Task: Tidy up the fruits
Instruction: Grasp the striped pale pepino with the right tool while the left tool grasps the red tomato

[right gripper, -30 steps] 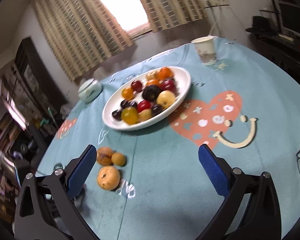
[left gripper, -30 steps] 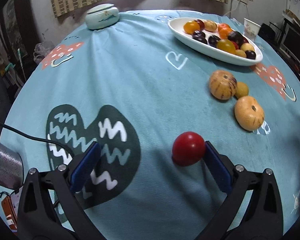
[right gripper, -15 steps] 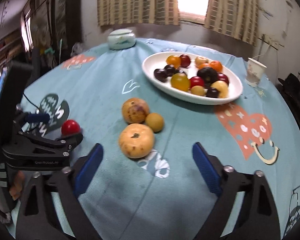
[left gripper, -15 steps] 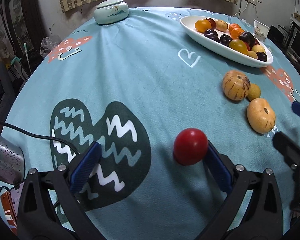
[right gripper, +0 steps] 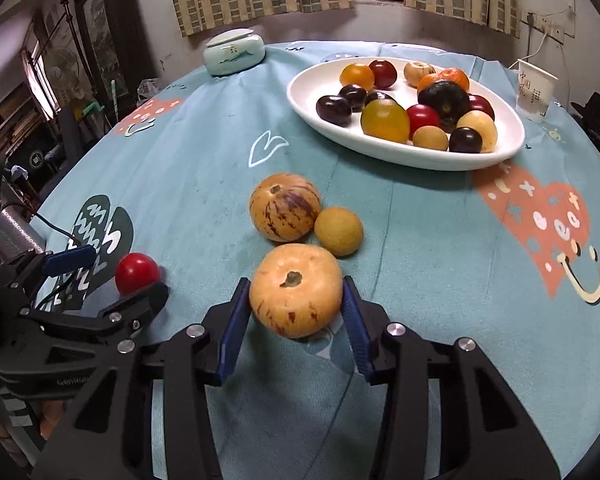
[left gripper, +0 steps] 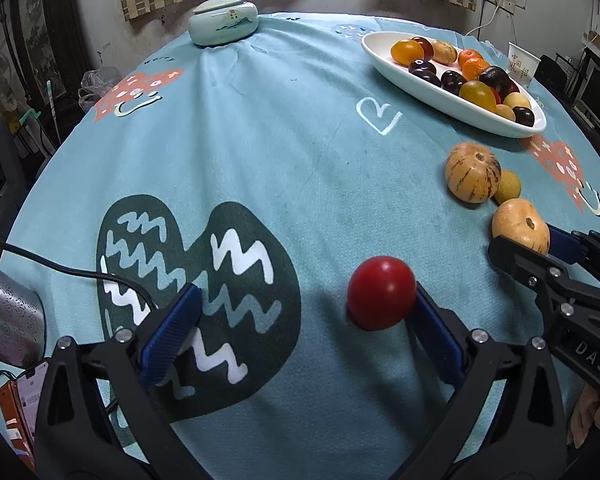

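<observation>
Fingers, right (right gripper: 296,316): just been closing, blue pads now against both sides of the pale orange fruit (right gripper: 296,290) on the table (right gripper: 439,248).
Fingers, left (left gripper: 296,320): spread apart; red fruit (left gripper: 381,298) touches the right pad only.
Plate (right gripper: 499,152): beyond, heaped with fruit.

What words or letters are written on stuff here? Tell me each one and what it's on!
"DAS": white letters on the right gripper's black body, cut off by the picture's edge.
"GenRob": faint letters on the left gripper's black body, the rest hidden.
Paper cup: red characters and rows of dark print, too small to read.
Pale lidded jar: a small mark, unreadable.
</observation>
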Action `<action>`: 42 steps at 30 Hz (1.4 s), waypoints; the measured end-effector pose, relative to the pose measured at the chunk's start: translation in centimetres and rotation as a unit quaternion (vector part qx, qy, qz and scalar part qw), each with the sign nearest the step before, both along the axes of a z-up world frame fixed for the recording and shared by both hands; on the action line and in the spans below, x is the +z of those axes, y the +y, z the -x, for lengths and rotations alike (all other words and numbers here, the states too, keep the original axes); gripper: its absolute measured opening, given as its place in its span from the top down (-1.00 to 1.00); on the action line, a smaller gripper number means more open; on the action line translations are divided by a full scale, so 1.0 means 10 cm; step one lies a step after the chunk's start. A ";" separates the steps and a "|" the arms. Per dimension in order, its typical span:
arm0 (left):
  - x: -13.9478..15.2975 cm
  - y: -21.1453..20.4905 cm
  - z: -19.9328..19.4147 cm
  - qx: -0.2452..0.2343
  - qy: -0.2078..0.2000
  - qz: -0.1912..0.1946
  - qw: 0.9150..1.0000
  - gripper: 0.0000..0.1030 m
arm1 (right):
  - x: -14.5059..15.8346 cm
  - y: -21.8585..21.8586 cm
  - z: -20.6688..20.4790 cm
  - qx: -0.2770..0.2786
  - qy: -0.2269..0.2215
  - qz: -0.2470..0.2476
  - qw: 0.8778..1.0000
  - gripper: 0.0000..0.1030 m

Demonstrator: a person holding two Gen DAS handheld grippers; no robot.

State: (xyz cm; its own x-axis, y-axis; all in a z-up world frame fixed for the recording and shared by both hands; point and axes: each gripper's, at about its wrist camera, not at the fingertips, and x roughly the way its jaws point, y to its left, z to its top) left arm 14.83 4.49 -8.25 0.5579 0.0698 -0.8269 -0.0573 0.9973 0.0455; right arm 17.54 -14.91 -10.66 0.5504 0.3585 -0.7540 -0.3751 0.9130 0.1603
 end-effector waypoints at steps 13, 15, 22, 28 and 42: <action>0.07 -0.10 0.02 -0.034 -0.016 0.002 0.999 -0.96 | 0.00 -0.68 0.01 -0.053 0.005 -0.010 0.999 0.15; 0.06 -0.15 0.03 -0.045 -0.016 0.000 0.999 -0.95 | 0.00 -0.63 0.03 -0.052 -0.003 0.006 0.999 0.15; 0.09 -0.13 0.01 -0.058 -0.024 0.031 0.998 -0.33 | -0.02 -0.66 0.02 -0.049 -0.003 0.002 0.999 0.15; 0.31 -0.16 0.17 -0.064 -0.096 0.022 0.993 0.21 | -0.01 -0.66 0.02 -0.048 -0.003 0.001 0.999 0.14; 0.14 -0.17 0.00 -0.066 -0.053 0.012 0.996 0.07 | -0.01 -0.67 0.02 -0.048 -0.002 0.001 0.999 0.14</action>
State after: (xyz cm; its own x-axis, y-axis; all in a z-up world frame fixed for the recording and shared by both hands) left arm 14.79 2.75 -6.81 0.6445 -0.0301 -0.7640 0.0720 0.9972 0.0214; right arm 17.37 -21.59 -10.73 0.5854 0.3021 -0.7524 -0.2857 0.9453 0.1573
